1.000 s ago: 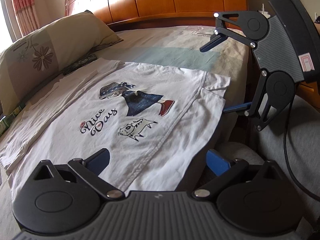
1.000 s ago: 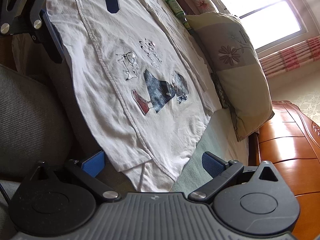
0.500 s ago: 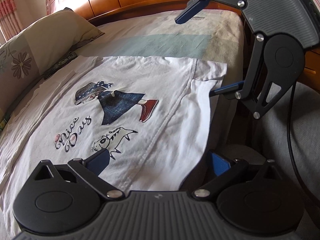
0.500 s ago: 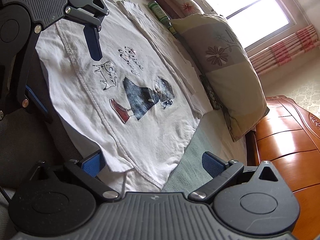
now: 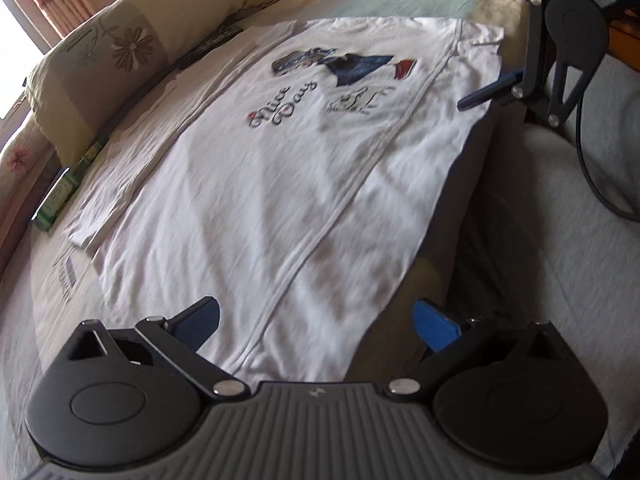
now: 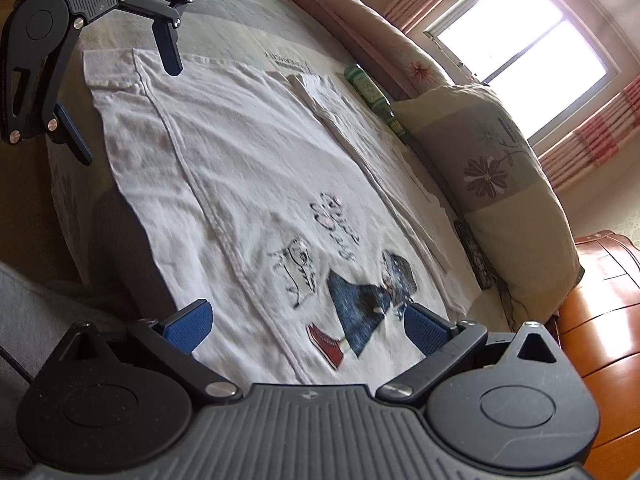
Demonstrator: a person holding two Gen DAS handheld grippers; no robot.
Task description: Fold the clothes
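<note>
On the bed [image 5: 392,4], white shirt [image 5: 280,184] lies flat, print up; left gripper [image 5: 316,322] and right gripper [image 6: 306,324] hover above it, fingers apart, empty.

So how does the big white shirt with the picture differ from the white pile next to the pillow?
The shirt lies spread out flat; the pile is already folded into a narrow strip. The shirt shows a cartoon print and "Nice Day"; the pile shows no print. The shirt reaches the bed's near edge; the pile lies by the pillow. Both are white and lie on the bed.
</note>
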